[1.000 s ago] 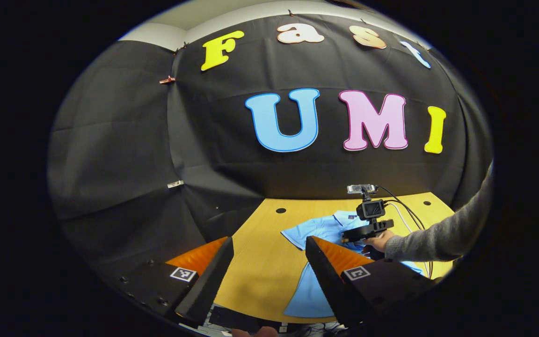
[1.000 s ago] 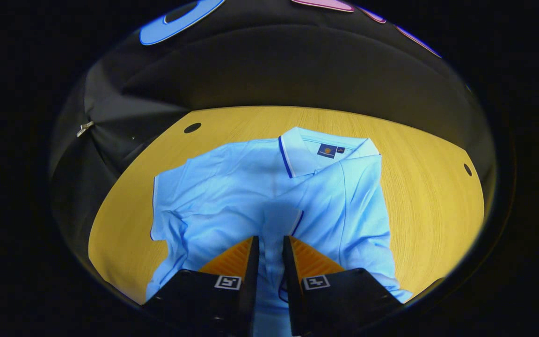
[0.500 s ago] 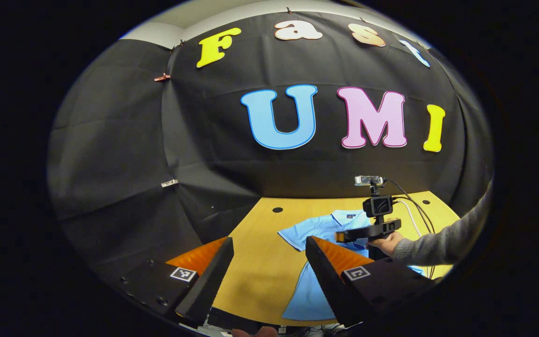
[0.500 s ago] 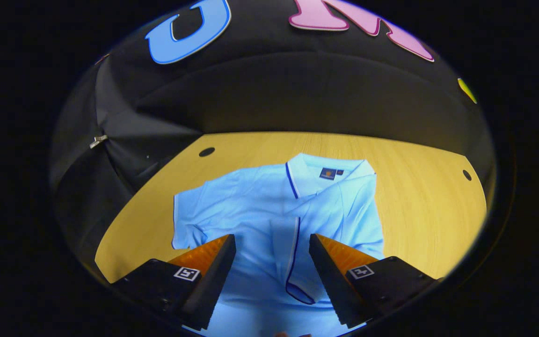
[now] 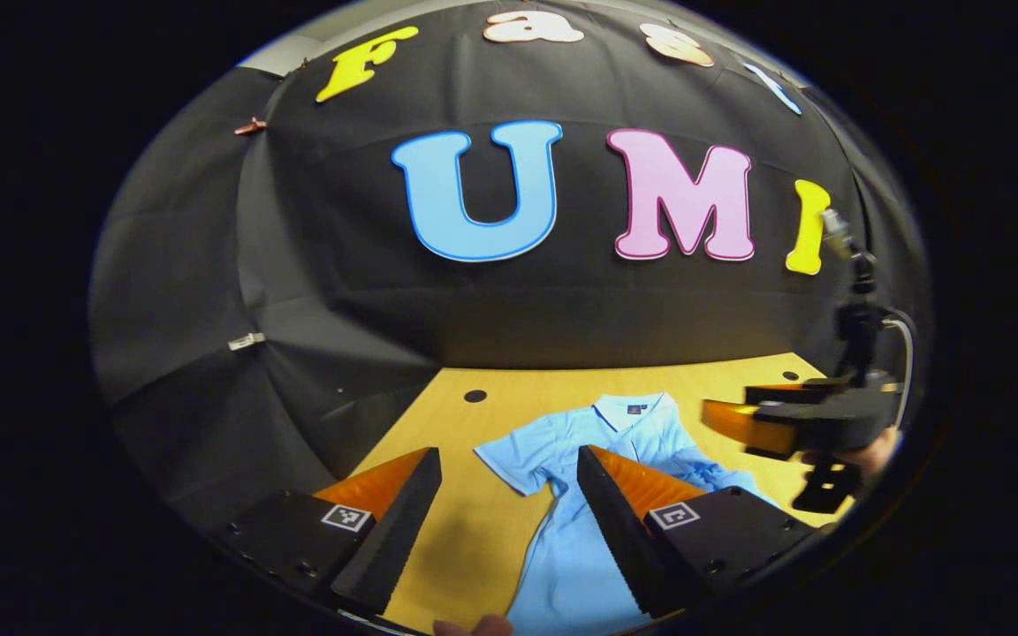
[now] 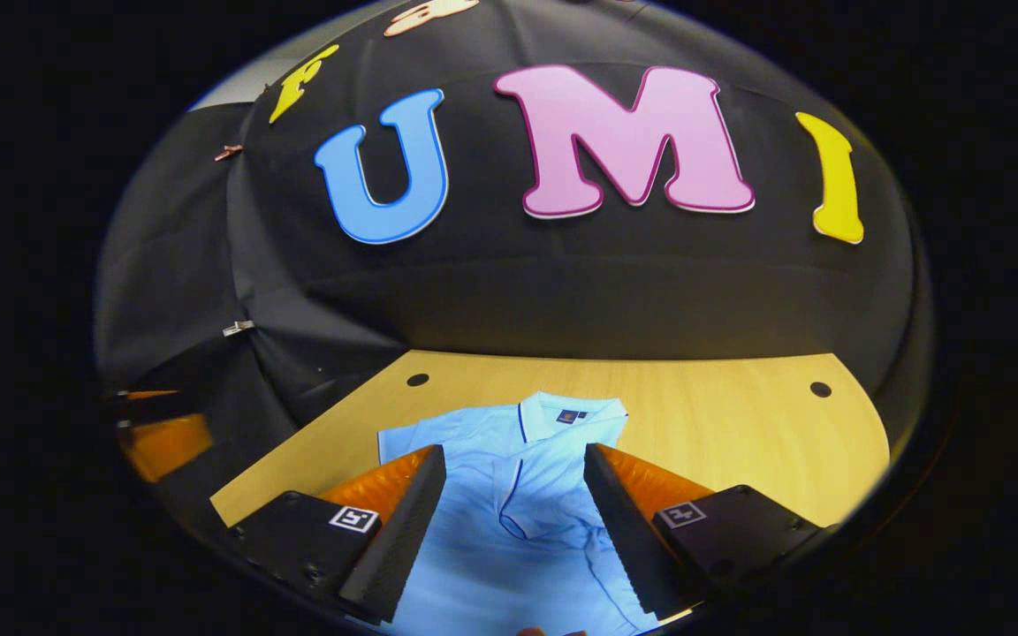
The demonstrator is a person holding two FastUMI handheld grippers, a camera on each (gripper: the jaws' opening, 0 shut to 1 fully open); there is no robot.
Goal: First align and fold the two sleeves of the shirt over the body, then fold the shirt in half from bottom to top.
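A light blue polo shirt (image 6: 518, 530) lies flat on the wooden table (image 6: 739, 442), collar (image 6: 571, 415) toward the wall. One sleeve lies folded over the body, its dark-trimmed edge (image 6: 509, 503) near the middle. The other sleeve (image 5: 509, 459) is spread out to the side. My right gripper (image 6: 513, 455) hovers open above the shirt's body, holding nothing. My left gripper (image 5: 505, 459) is open too, raised near the table's front edge, above the spread sleeve. In the left gripper view the right gripper (image 5: 792, 415) hangs above the shirt (image 5: 641, 433), held by a hand (image 5: 880, 446).
The table has small round holes near its back edge (image 6: 418, 380) (image 6: 820, 389) (image 5: 474, 396). Black cloth walls close off the back and left. A cable (image 5: 902, 344) trails from the right gripper. The left gripper (image 6: 164, 433) shows at the far left edge of the right gripper view.
My right gripper opened, let go of the sleeve on the shirt's body, then rose and drew back. The left gripper shifted toward the shirt and stayed open.
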